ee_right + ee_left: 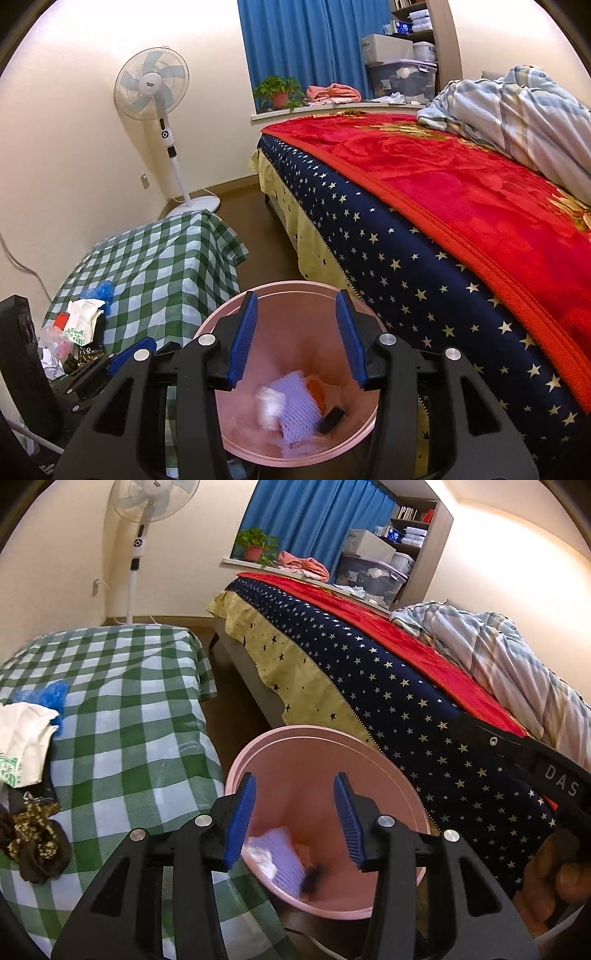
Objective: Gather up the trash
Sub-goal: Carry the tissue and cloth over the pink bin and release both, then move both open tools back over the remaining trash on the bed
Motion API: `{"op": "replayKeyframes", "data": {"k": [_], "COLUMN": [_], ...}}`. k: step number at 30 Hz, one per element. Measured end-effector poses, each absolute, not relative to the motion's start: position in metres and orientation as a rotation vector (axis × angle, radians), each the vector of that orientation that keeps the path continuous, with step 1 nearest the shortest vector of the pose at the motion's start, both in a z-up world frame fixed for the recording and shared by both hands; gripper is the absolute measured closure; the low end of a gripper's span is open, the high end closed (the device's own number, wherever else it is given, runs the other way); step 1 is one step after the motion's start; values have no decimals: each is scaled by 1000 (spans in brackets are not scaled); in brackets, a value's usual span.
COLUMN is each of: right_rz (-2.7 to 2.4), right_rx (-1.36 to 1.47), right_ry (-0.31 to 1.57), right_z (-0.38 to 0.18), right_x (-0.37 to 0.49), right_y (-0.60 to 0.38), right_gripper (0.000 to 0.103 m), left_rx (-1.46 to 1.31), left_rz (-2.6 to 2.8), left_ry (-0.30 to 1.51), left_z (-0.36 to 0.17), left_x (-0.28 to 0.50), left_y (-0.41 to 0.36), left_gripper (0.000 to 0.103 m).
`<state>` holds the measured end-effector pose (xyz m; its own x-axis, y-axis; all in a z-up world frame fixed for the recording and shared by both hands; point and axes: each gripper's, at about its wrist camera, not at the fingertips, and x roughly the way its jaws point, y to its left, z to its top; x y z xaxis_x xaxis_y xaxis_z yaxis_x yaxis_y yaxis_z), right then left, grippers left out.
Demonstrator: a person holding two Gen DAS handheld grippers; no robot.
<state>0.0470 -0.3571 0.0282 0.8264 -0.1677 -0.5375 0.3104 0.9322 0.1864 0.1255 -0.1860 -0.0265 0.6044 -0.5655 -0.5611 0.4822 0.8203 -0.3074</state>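
Both hand-held grippers – left (295, 816), right (297, 332) – are held released over a round pink plastic bin (236, 435) on the floor; crumpled trash (295, 410) is seen inside – white foam netting. Beyond, a checked-cloth table (166, 258).

pink round bin (295, 448) stands upright on the floor between the checked surface (140, 716) and the bed, holding a lilac foam net (297, 410), white scraps (269, 404), an orange piece (317, 391) and a small black item (332, 419); more litter (26, 746) lies on the surface.
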Motion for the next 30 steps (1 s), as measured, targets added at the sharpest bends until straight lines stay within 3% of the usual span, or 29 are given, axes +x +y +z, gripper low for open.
{"op": "replayKeyframes", "data": {"k": [30], "right_rz": [-26], "right_rx": [231], "right_ry": [464], "right_z": [63], "right_x": [18], "right_y": [-264], "right_gripper": [58], "left_rx": [-125], "left_rz": [-384], "left_ry": [586], "left_z": [9], "left_x": [66], "left_y": [-76], "left_gripper": [59]}}
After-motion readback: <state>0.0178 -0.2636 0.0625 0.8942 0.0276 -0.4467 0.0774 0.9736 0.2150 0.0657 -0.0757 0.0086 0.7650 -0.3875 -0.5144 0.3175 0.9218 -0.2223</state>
